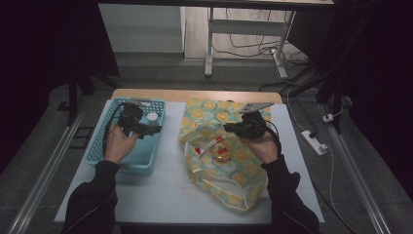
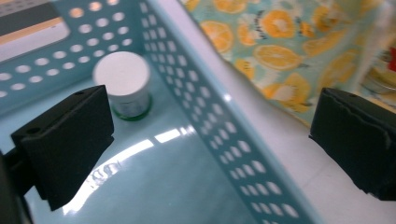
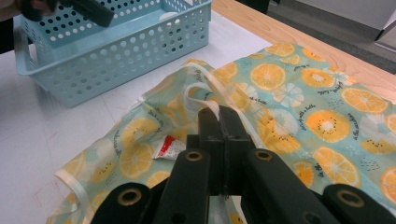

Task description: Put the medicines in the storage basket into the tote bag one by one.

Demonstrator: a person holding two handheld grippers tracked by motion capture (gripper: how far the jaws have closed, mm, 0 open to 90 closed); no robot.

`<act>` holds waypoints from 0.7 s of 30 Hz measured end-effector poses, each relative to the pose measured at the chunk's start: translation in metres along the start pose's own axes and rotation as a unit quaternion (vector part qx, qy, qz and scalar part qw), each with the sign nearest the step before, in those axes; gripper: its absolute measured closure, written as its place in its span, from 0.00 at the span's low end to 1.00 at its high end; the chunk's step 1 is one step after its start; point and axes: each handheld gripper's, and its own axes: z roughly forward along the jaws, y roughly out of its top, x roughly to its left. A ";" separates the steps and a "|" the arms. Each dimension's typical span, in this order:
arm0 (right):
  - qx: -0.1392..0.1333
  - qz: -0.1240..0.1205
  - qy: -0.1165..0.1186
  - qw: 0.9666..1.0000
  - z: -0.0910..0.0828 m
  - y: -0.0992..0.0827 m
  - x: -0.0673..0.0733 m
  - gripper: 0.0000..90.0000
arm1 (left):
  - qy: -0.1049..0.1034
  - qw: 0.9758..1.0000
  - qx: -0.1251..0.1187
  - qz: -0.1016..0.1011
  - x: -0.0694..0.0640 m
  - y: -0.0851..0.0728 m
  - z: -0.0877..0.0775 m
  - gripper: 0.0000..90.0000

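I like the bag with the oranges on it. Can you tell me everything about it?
The bag looks like thin, shiny cloth or plastic, pale blue-green, printed with orange slices and edged with cream tape. It lies crumpled on the white table, right of the blue basket. The right gripper is shut on its cream handle, holding the mouth open. A red-and-white tube and a jar lie inside.

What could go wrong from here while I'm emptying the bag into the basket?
1. The right gripper is shut on a thin strip at the bag mouth; it might slip and let the mouth sag over the tube and jar.
2. The open left gripper straddles the basket wall; swinging toward the bag could knock or drag the basket.
3. The white-lidded pot stands close to the left jaw and could be tipped.
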 end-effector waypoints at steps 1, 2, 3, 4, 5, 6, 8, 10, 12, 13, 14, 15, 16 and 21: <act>0.000 0.000 0.000 1.000 0.000 0.000 0.000 1.00 | 0.003 1.000 0.000 -0.003 0.003 0.000 0.001 0.00; 0.000 0.000 0.000 1.000 0.000 0.000 0.000 1.00 | 0.006 1.000 0.002 -0.004 0.007 0.001 0.002 0.00; 0.000 0.000 0.000 1.000 0.000 0.000 0.000 1.00 | 0.009 1.000 0.002 -0.007 0.009 0.001 0.003 0.00; 0.000 0.000 0.000 1.000 0.000 0.000 0.000 1.00 | 0.014 1.000 0.002 -0.008 0.012 0.001 0.004 0.00; 0.000 -0.001 0.000 1.000 0.000 0.000 0.000 1.00 | 0.018 1.000 0.002 -0.009 0.016 0.002 0.006 0.00; 0.000 -0.001 0.000 1.000 0.000 0.000 0.000 1.00 | 0.021 1.000 0.002 -0.011 0.018 0.002 0.007 0.00; 0.000 0.000 0.000 1.000 0.000 0.000 0.000 1.00 | 0.023 1.000 0.003 -0.015 0.023 0.004 0.009 0.00; 0.000 0.000 0.000 1.000 0.000 0.000 0.000 1.00 | 0.028 0.999 0.004 -0.017 0.026 0.004 0.011 0.00; 0.000 0.000 0.000 1.000 0.000 0.000 0.000 1.00 | 0.033 0.999 0.009 -0.020 0.031 0.005 0.014 0.00; 0.000 0.000 0.000 1.000 0.000 0.000 0.000 1.00 | 0.038 0.999 0.010 -0.020 0.033 0.005 0.016 0.00; 0.000 0.000 0.000 1.000 0.000 0.000 0.000 1.00 | 0.040 0.999 0.012 -0.021 0.035 0.006 0.018 0.00; 0.000 0.000 0.000 1.000 0.000 0.000 0.000 1.00 | 0.040 0.999 0.012 -0.023 0.037 0.006 0.019 0.00; 0.000 0.000 0.000 1.000 0.000 0.000 0.000 1.00 | 0.040 0.999 0.013 -0.023 0.039 0.006 0.021 0.00; 0.000 0.000 0.000 1.000 0.000 0.000 -0.001 1.00 | 0.046 0.998 0.021 -0.029 0.046 0.007 0.031 0.00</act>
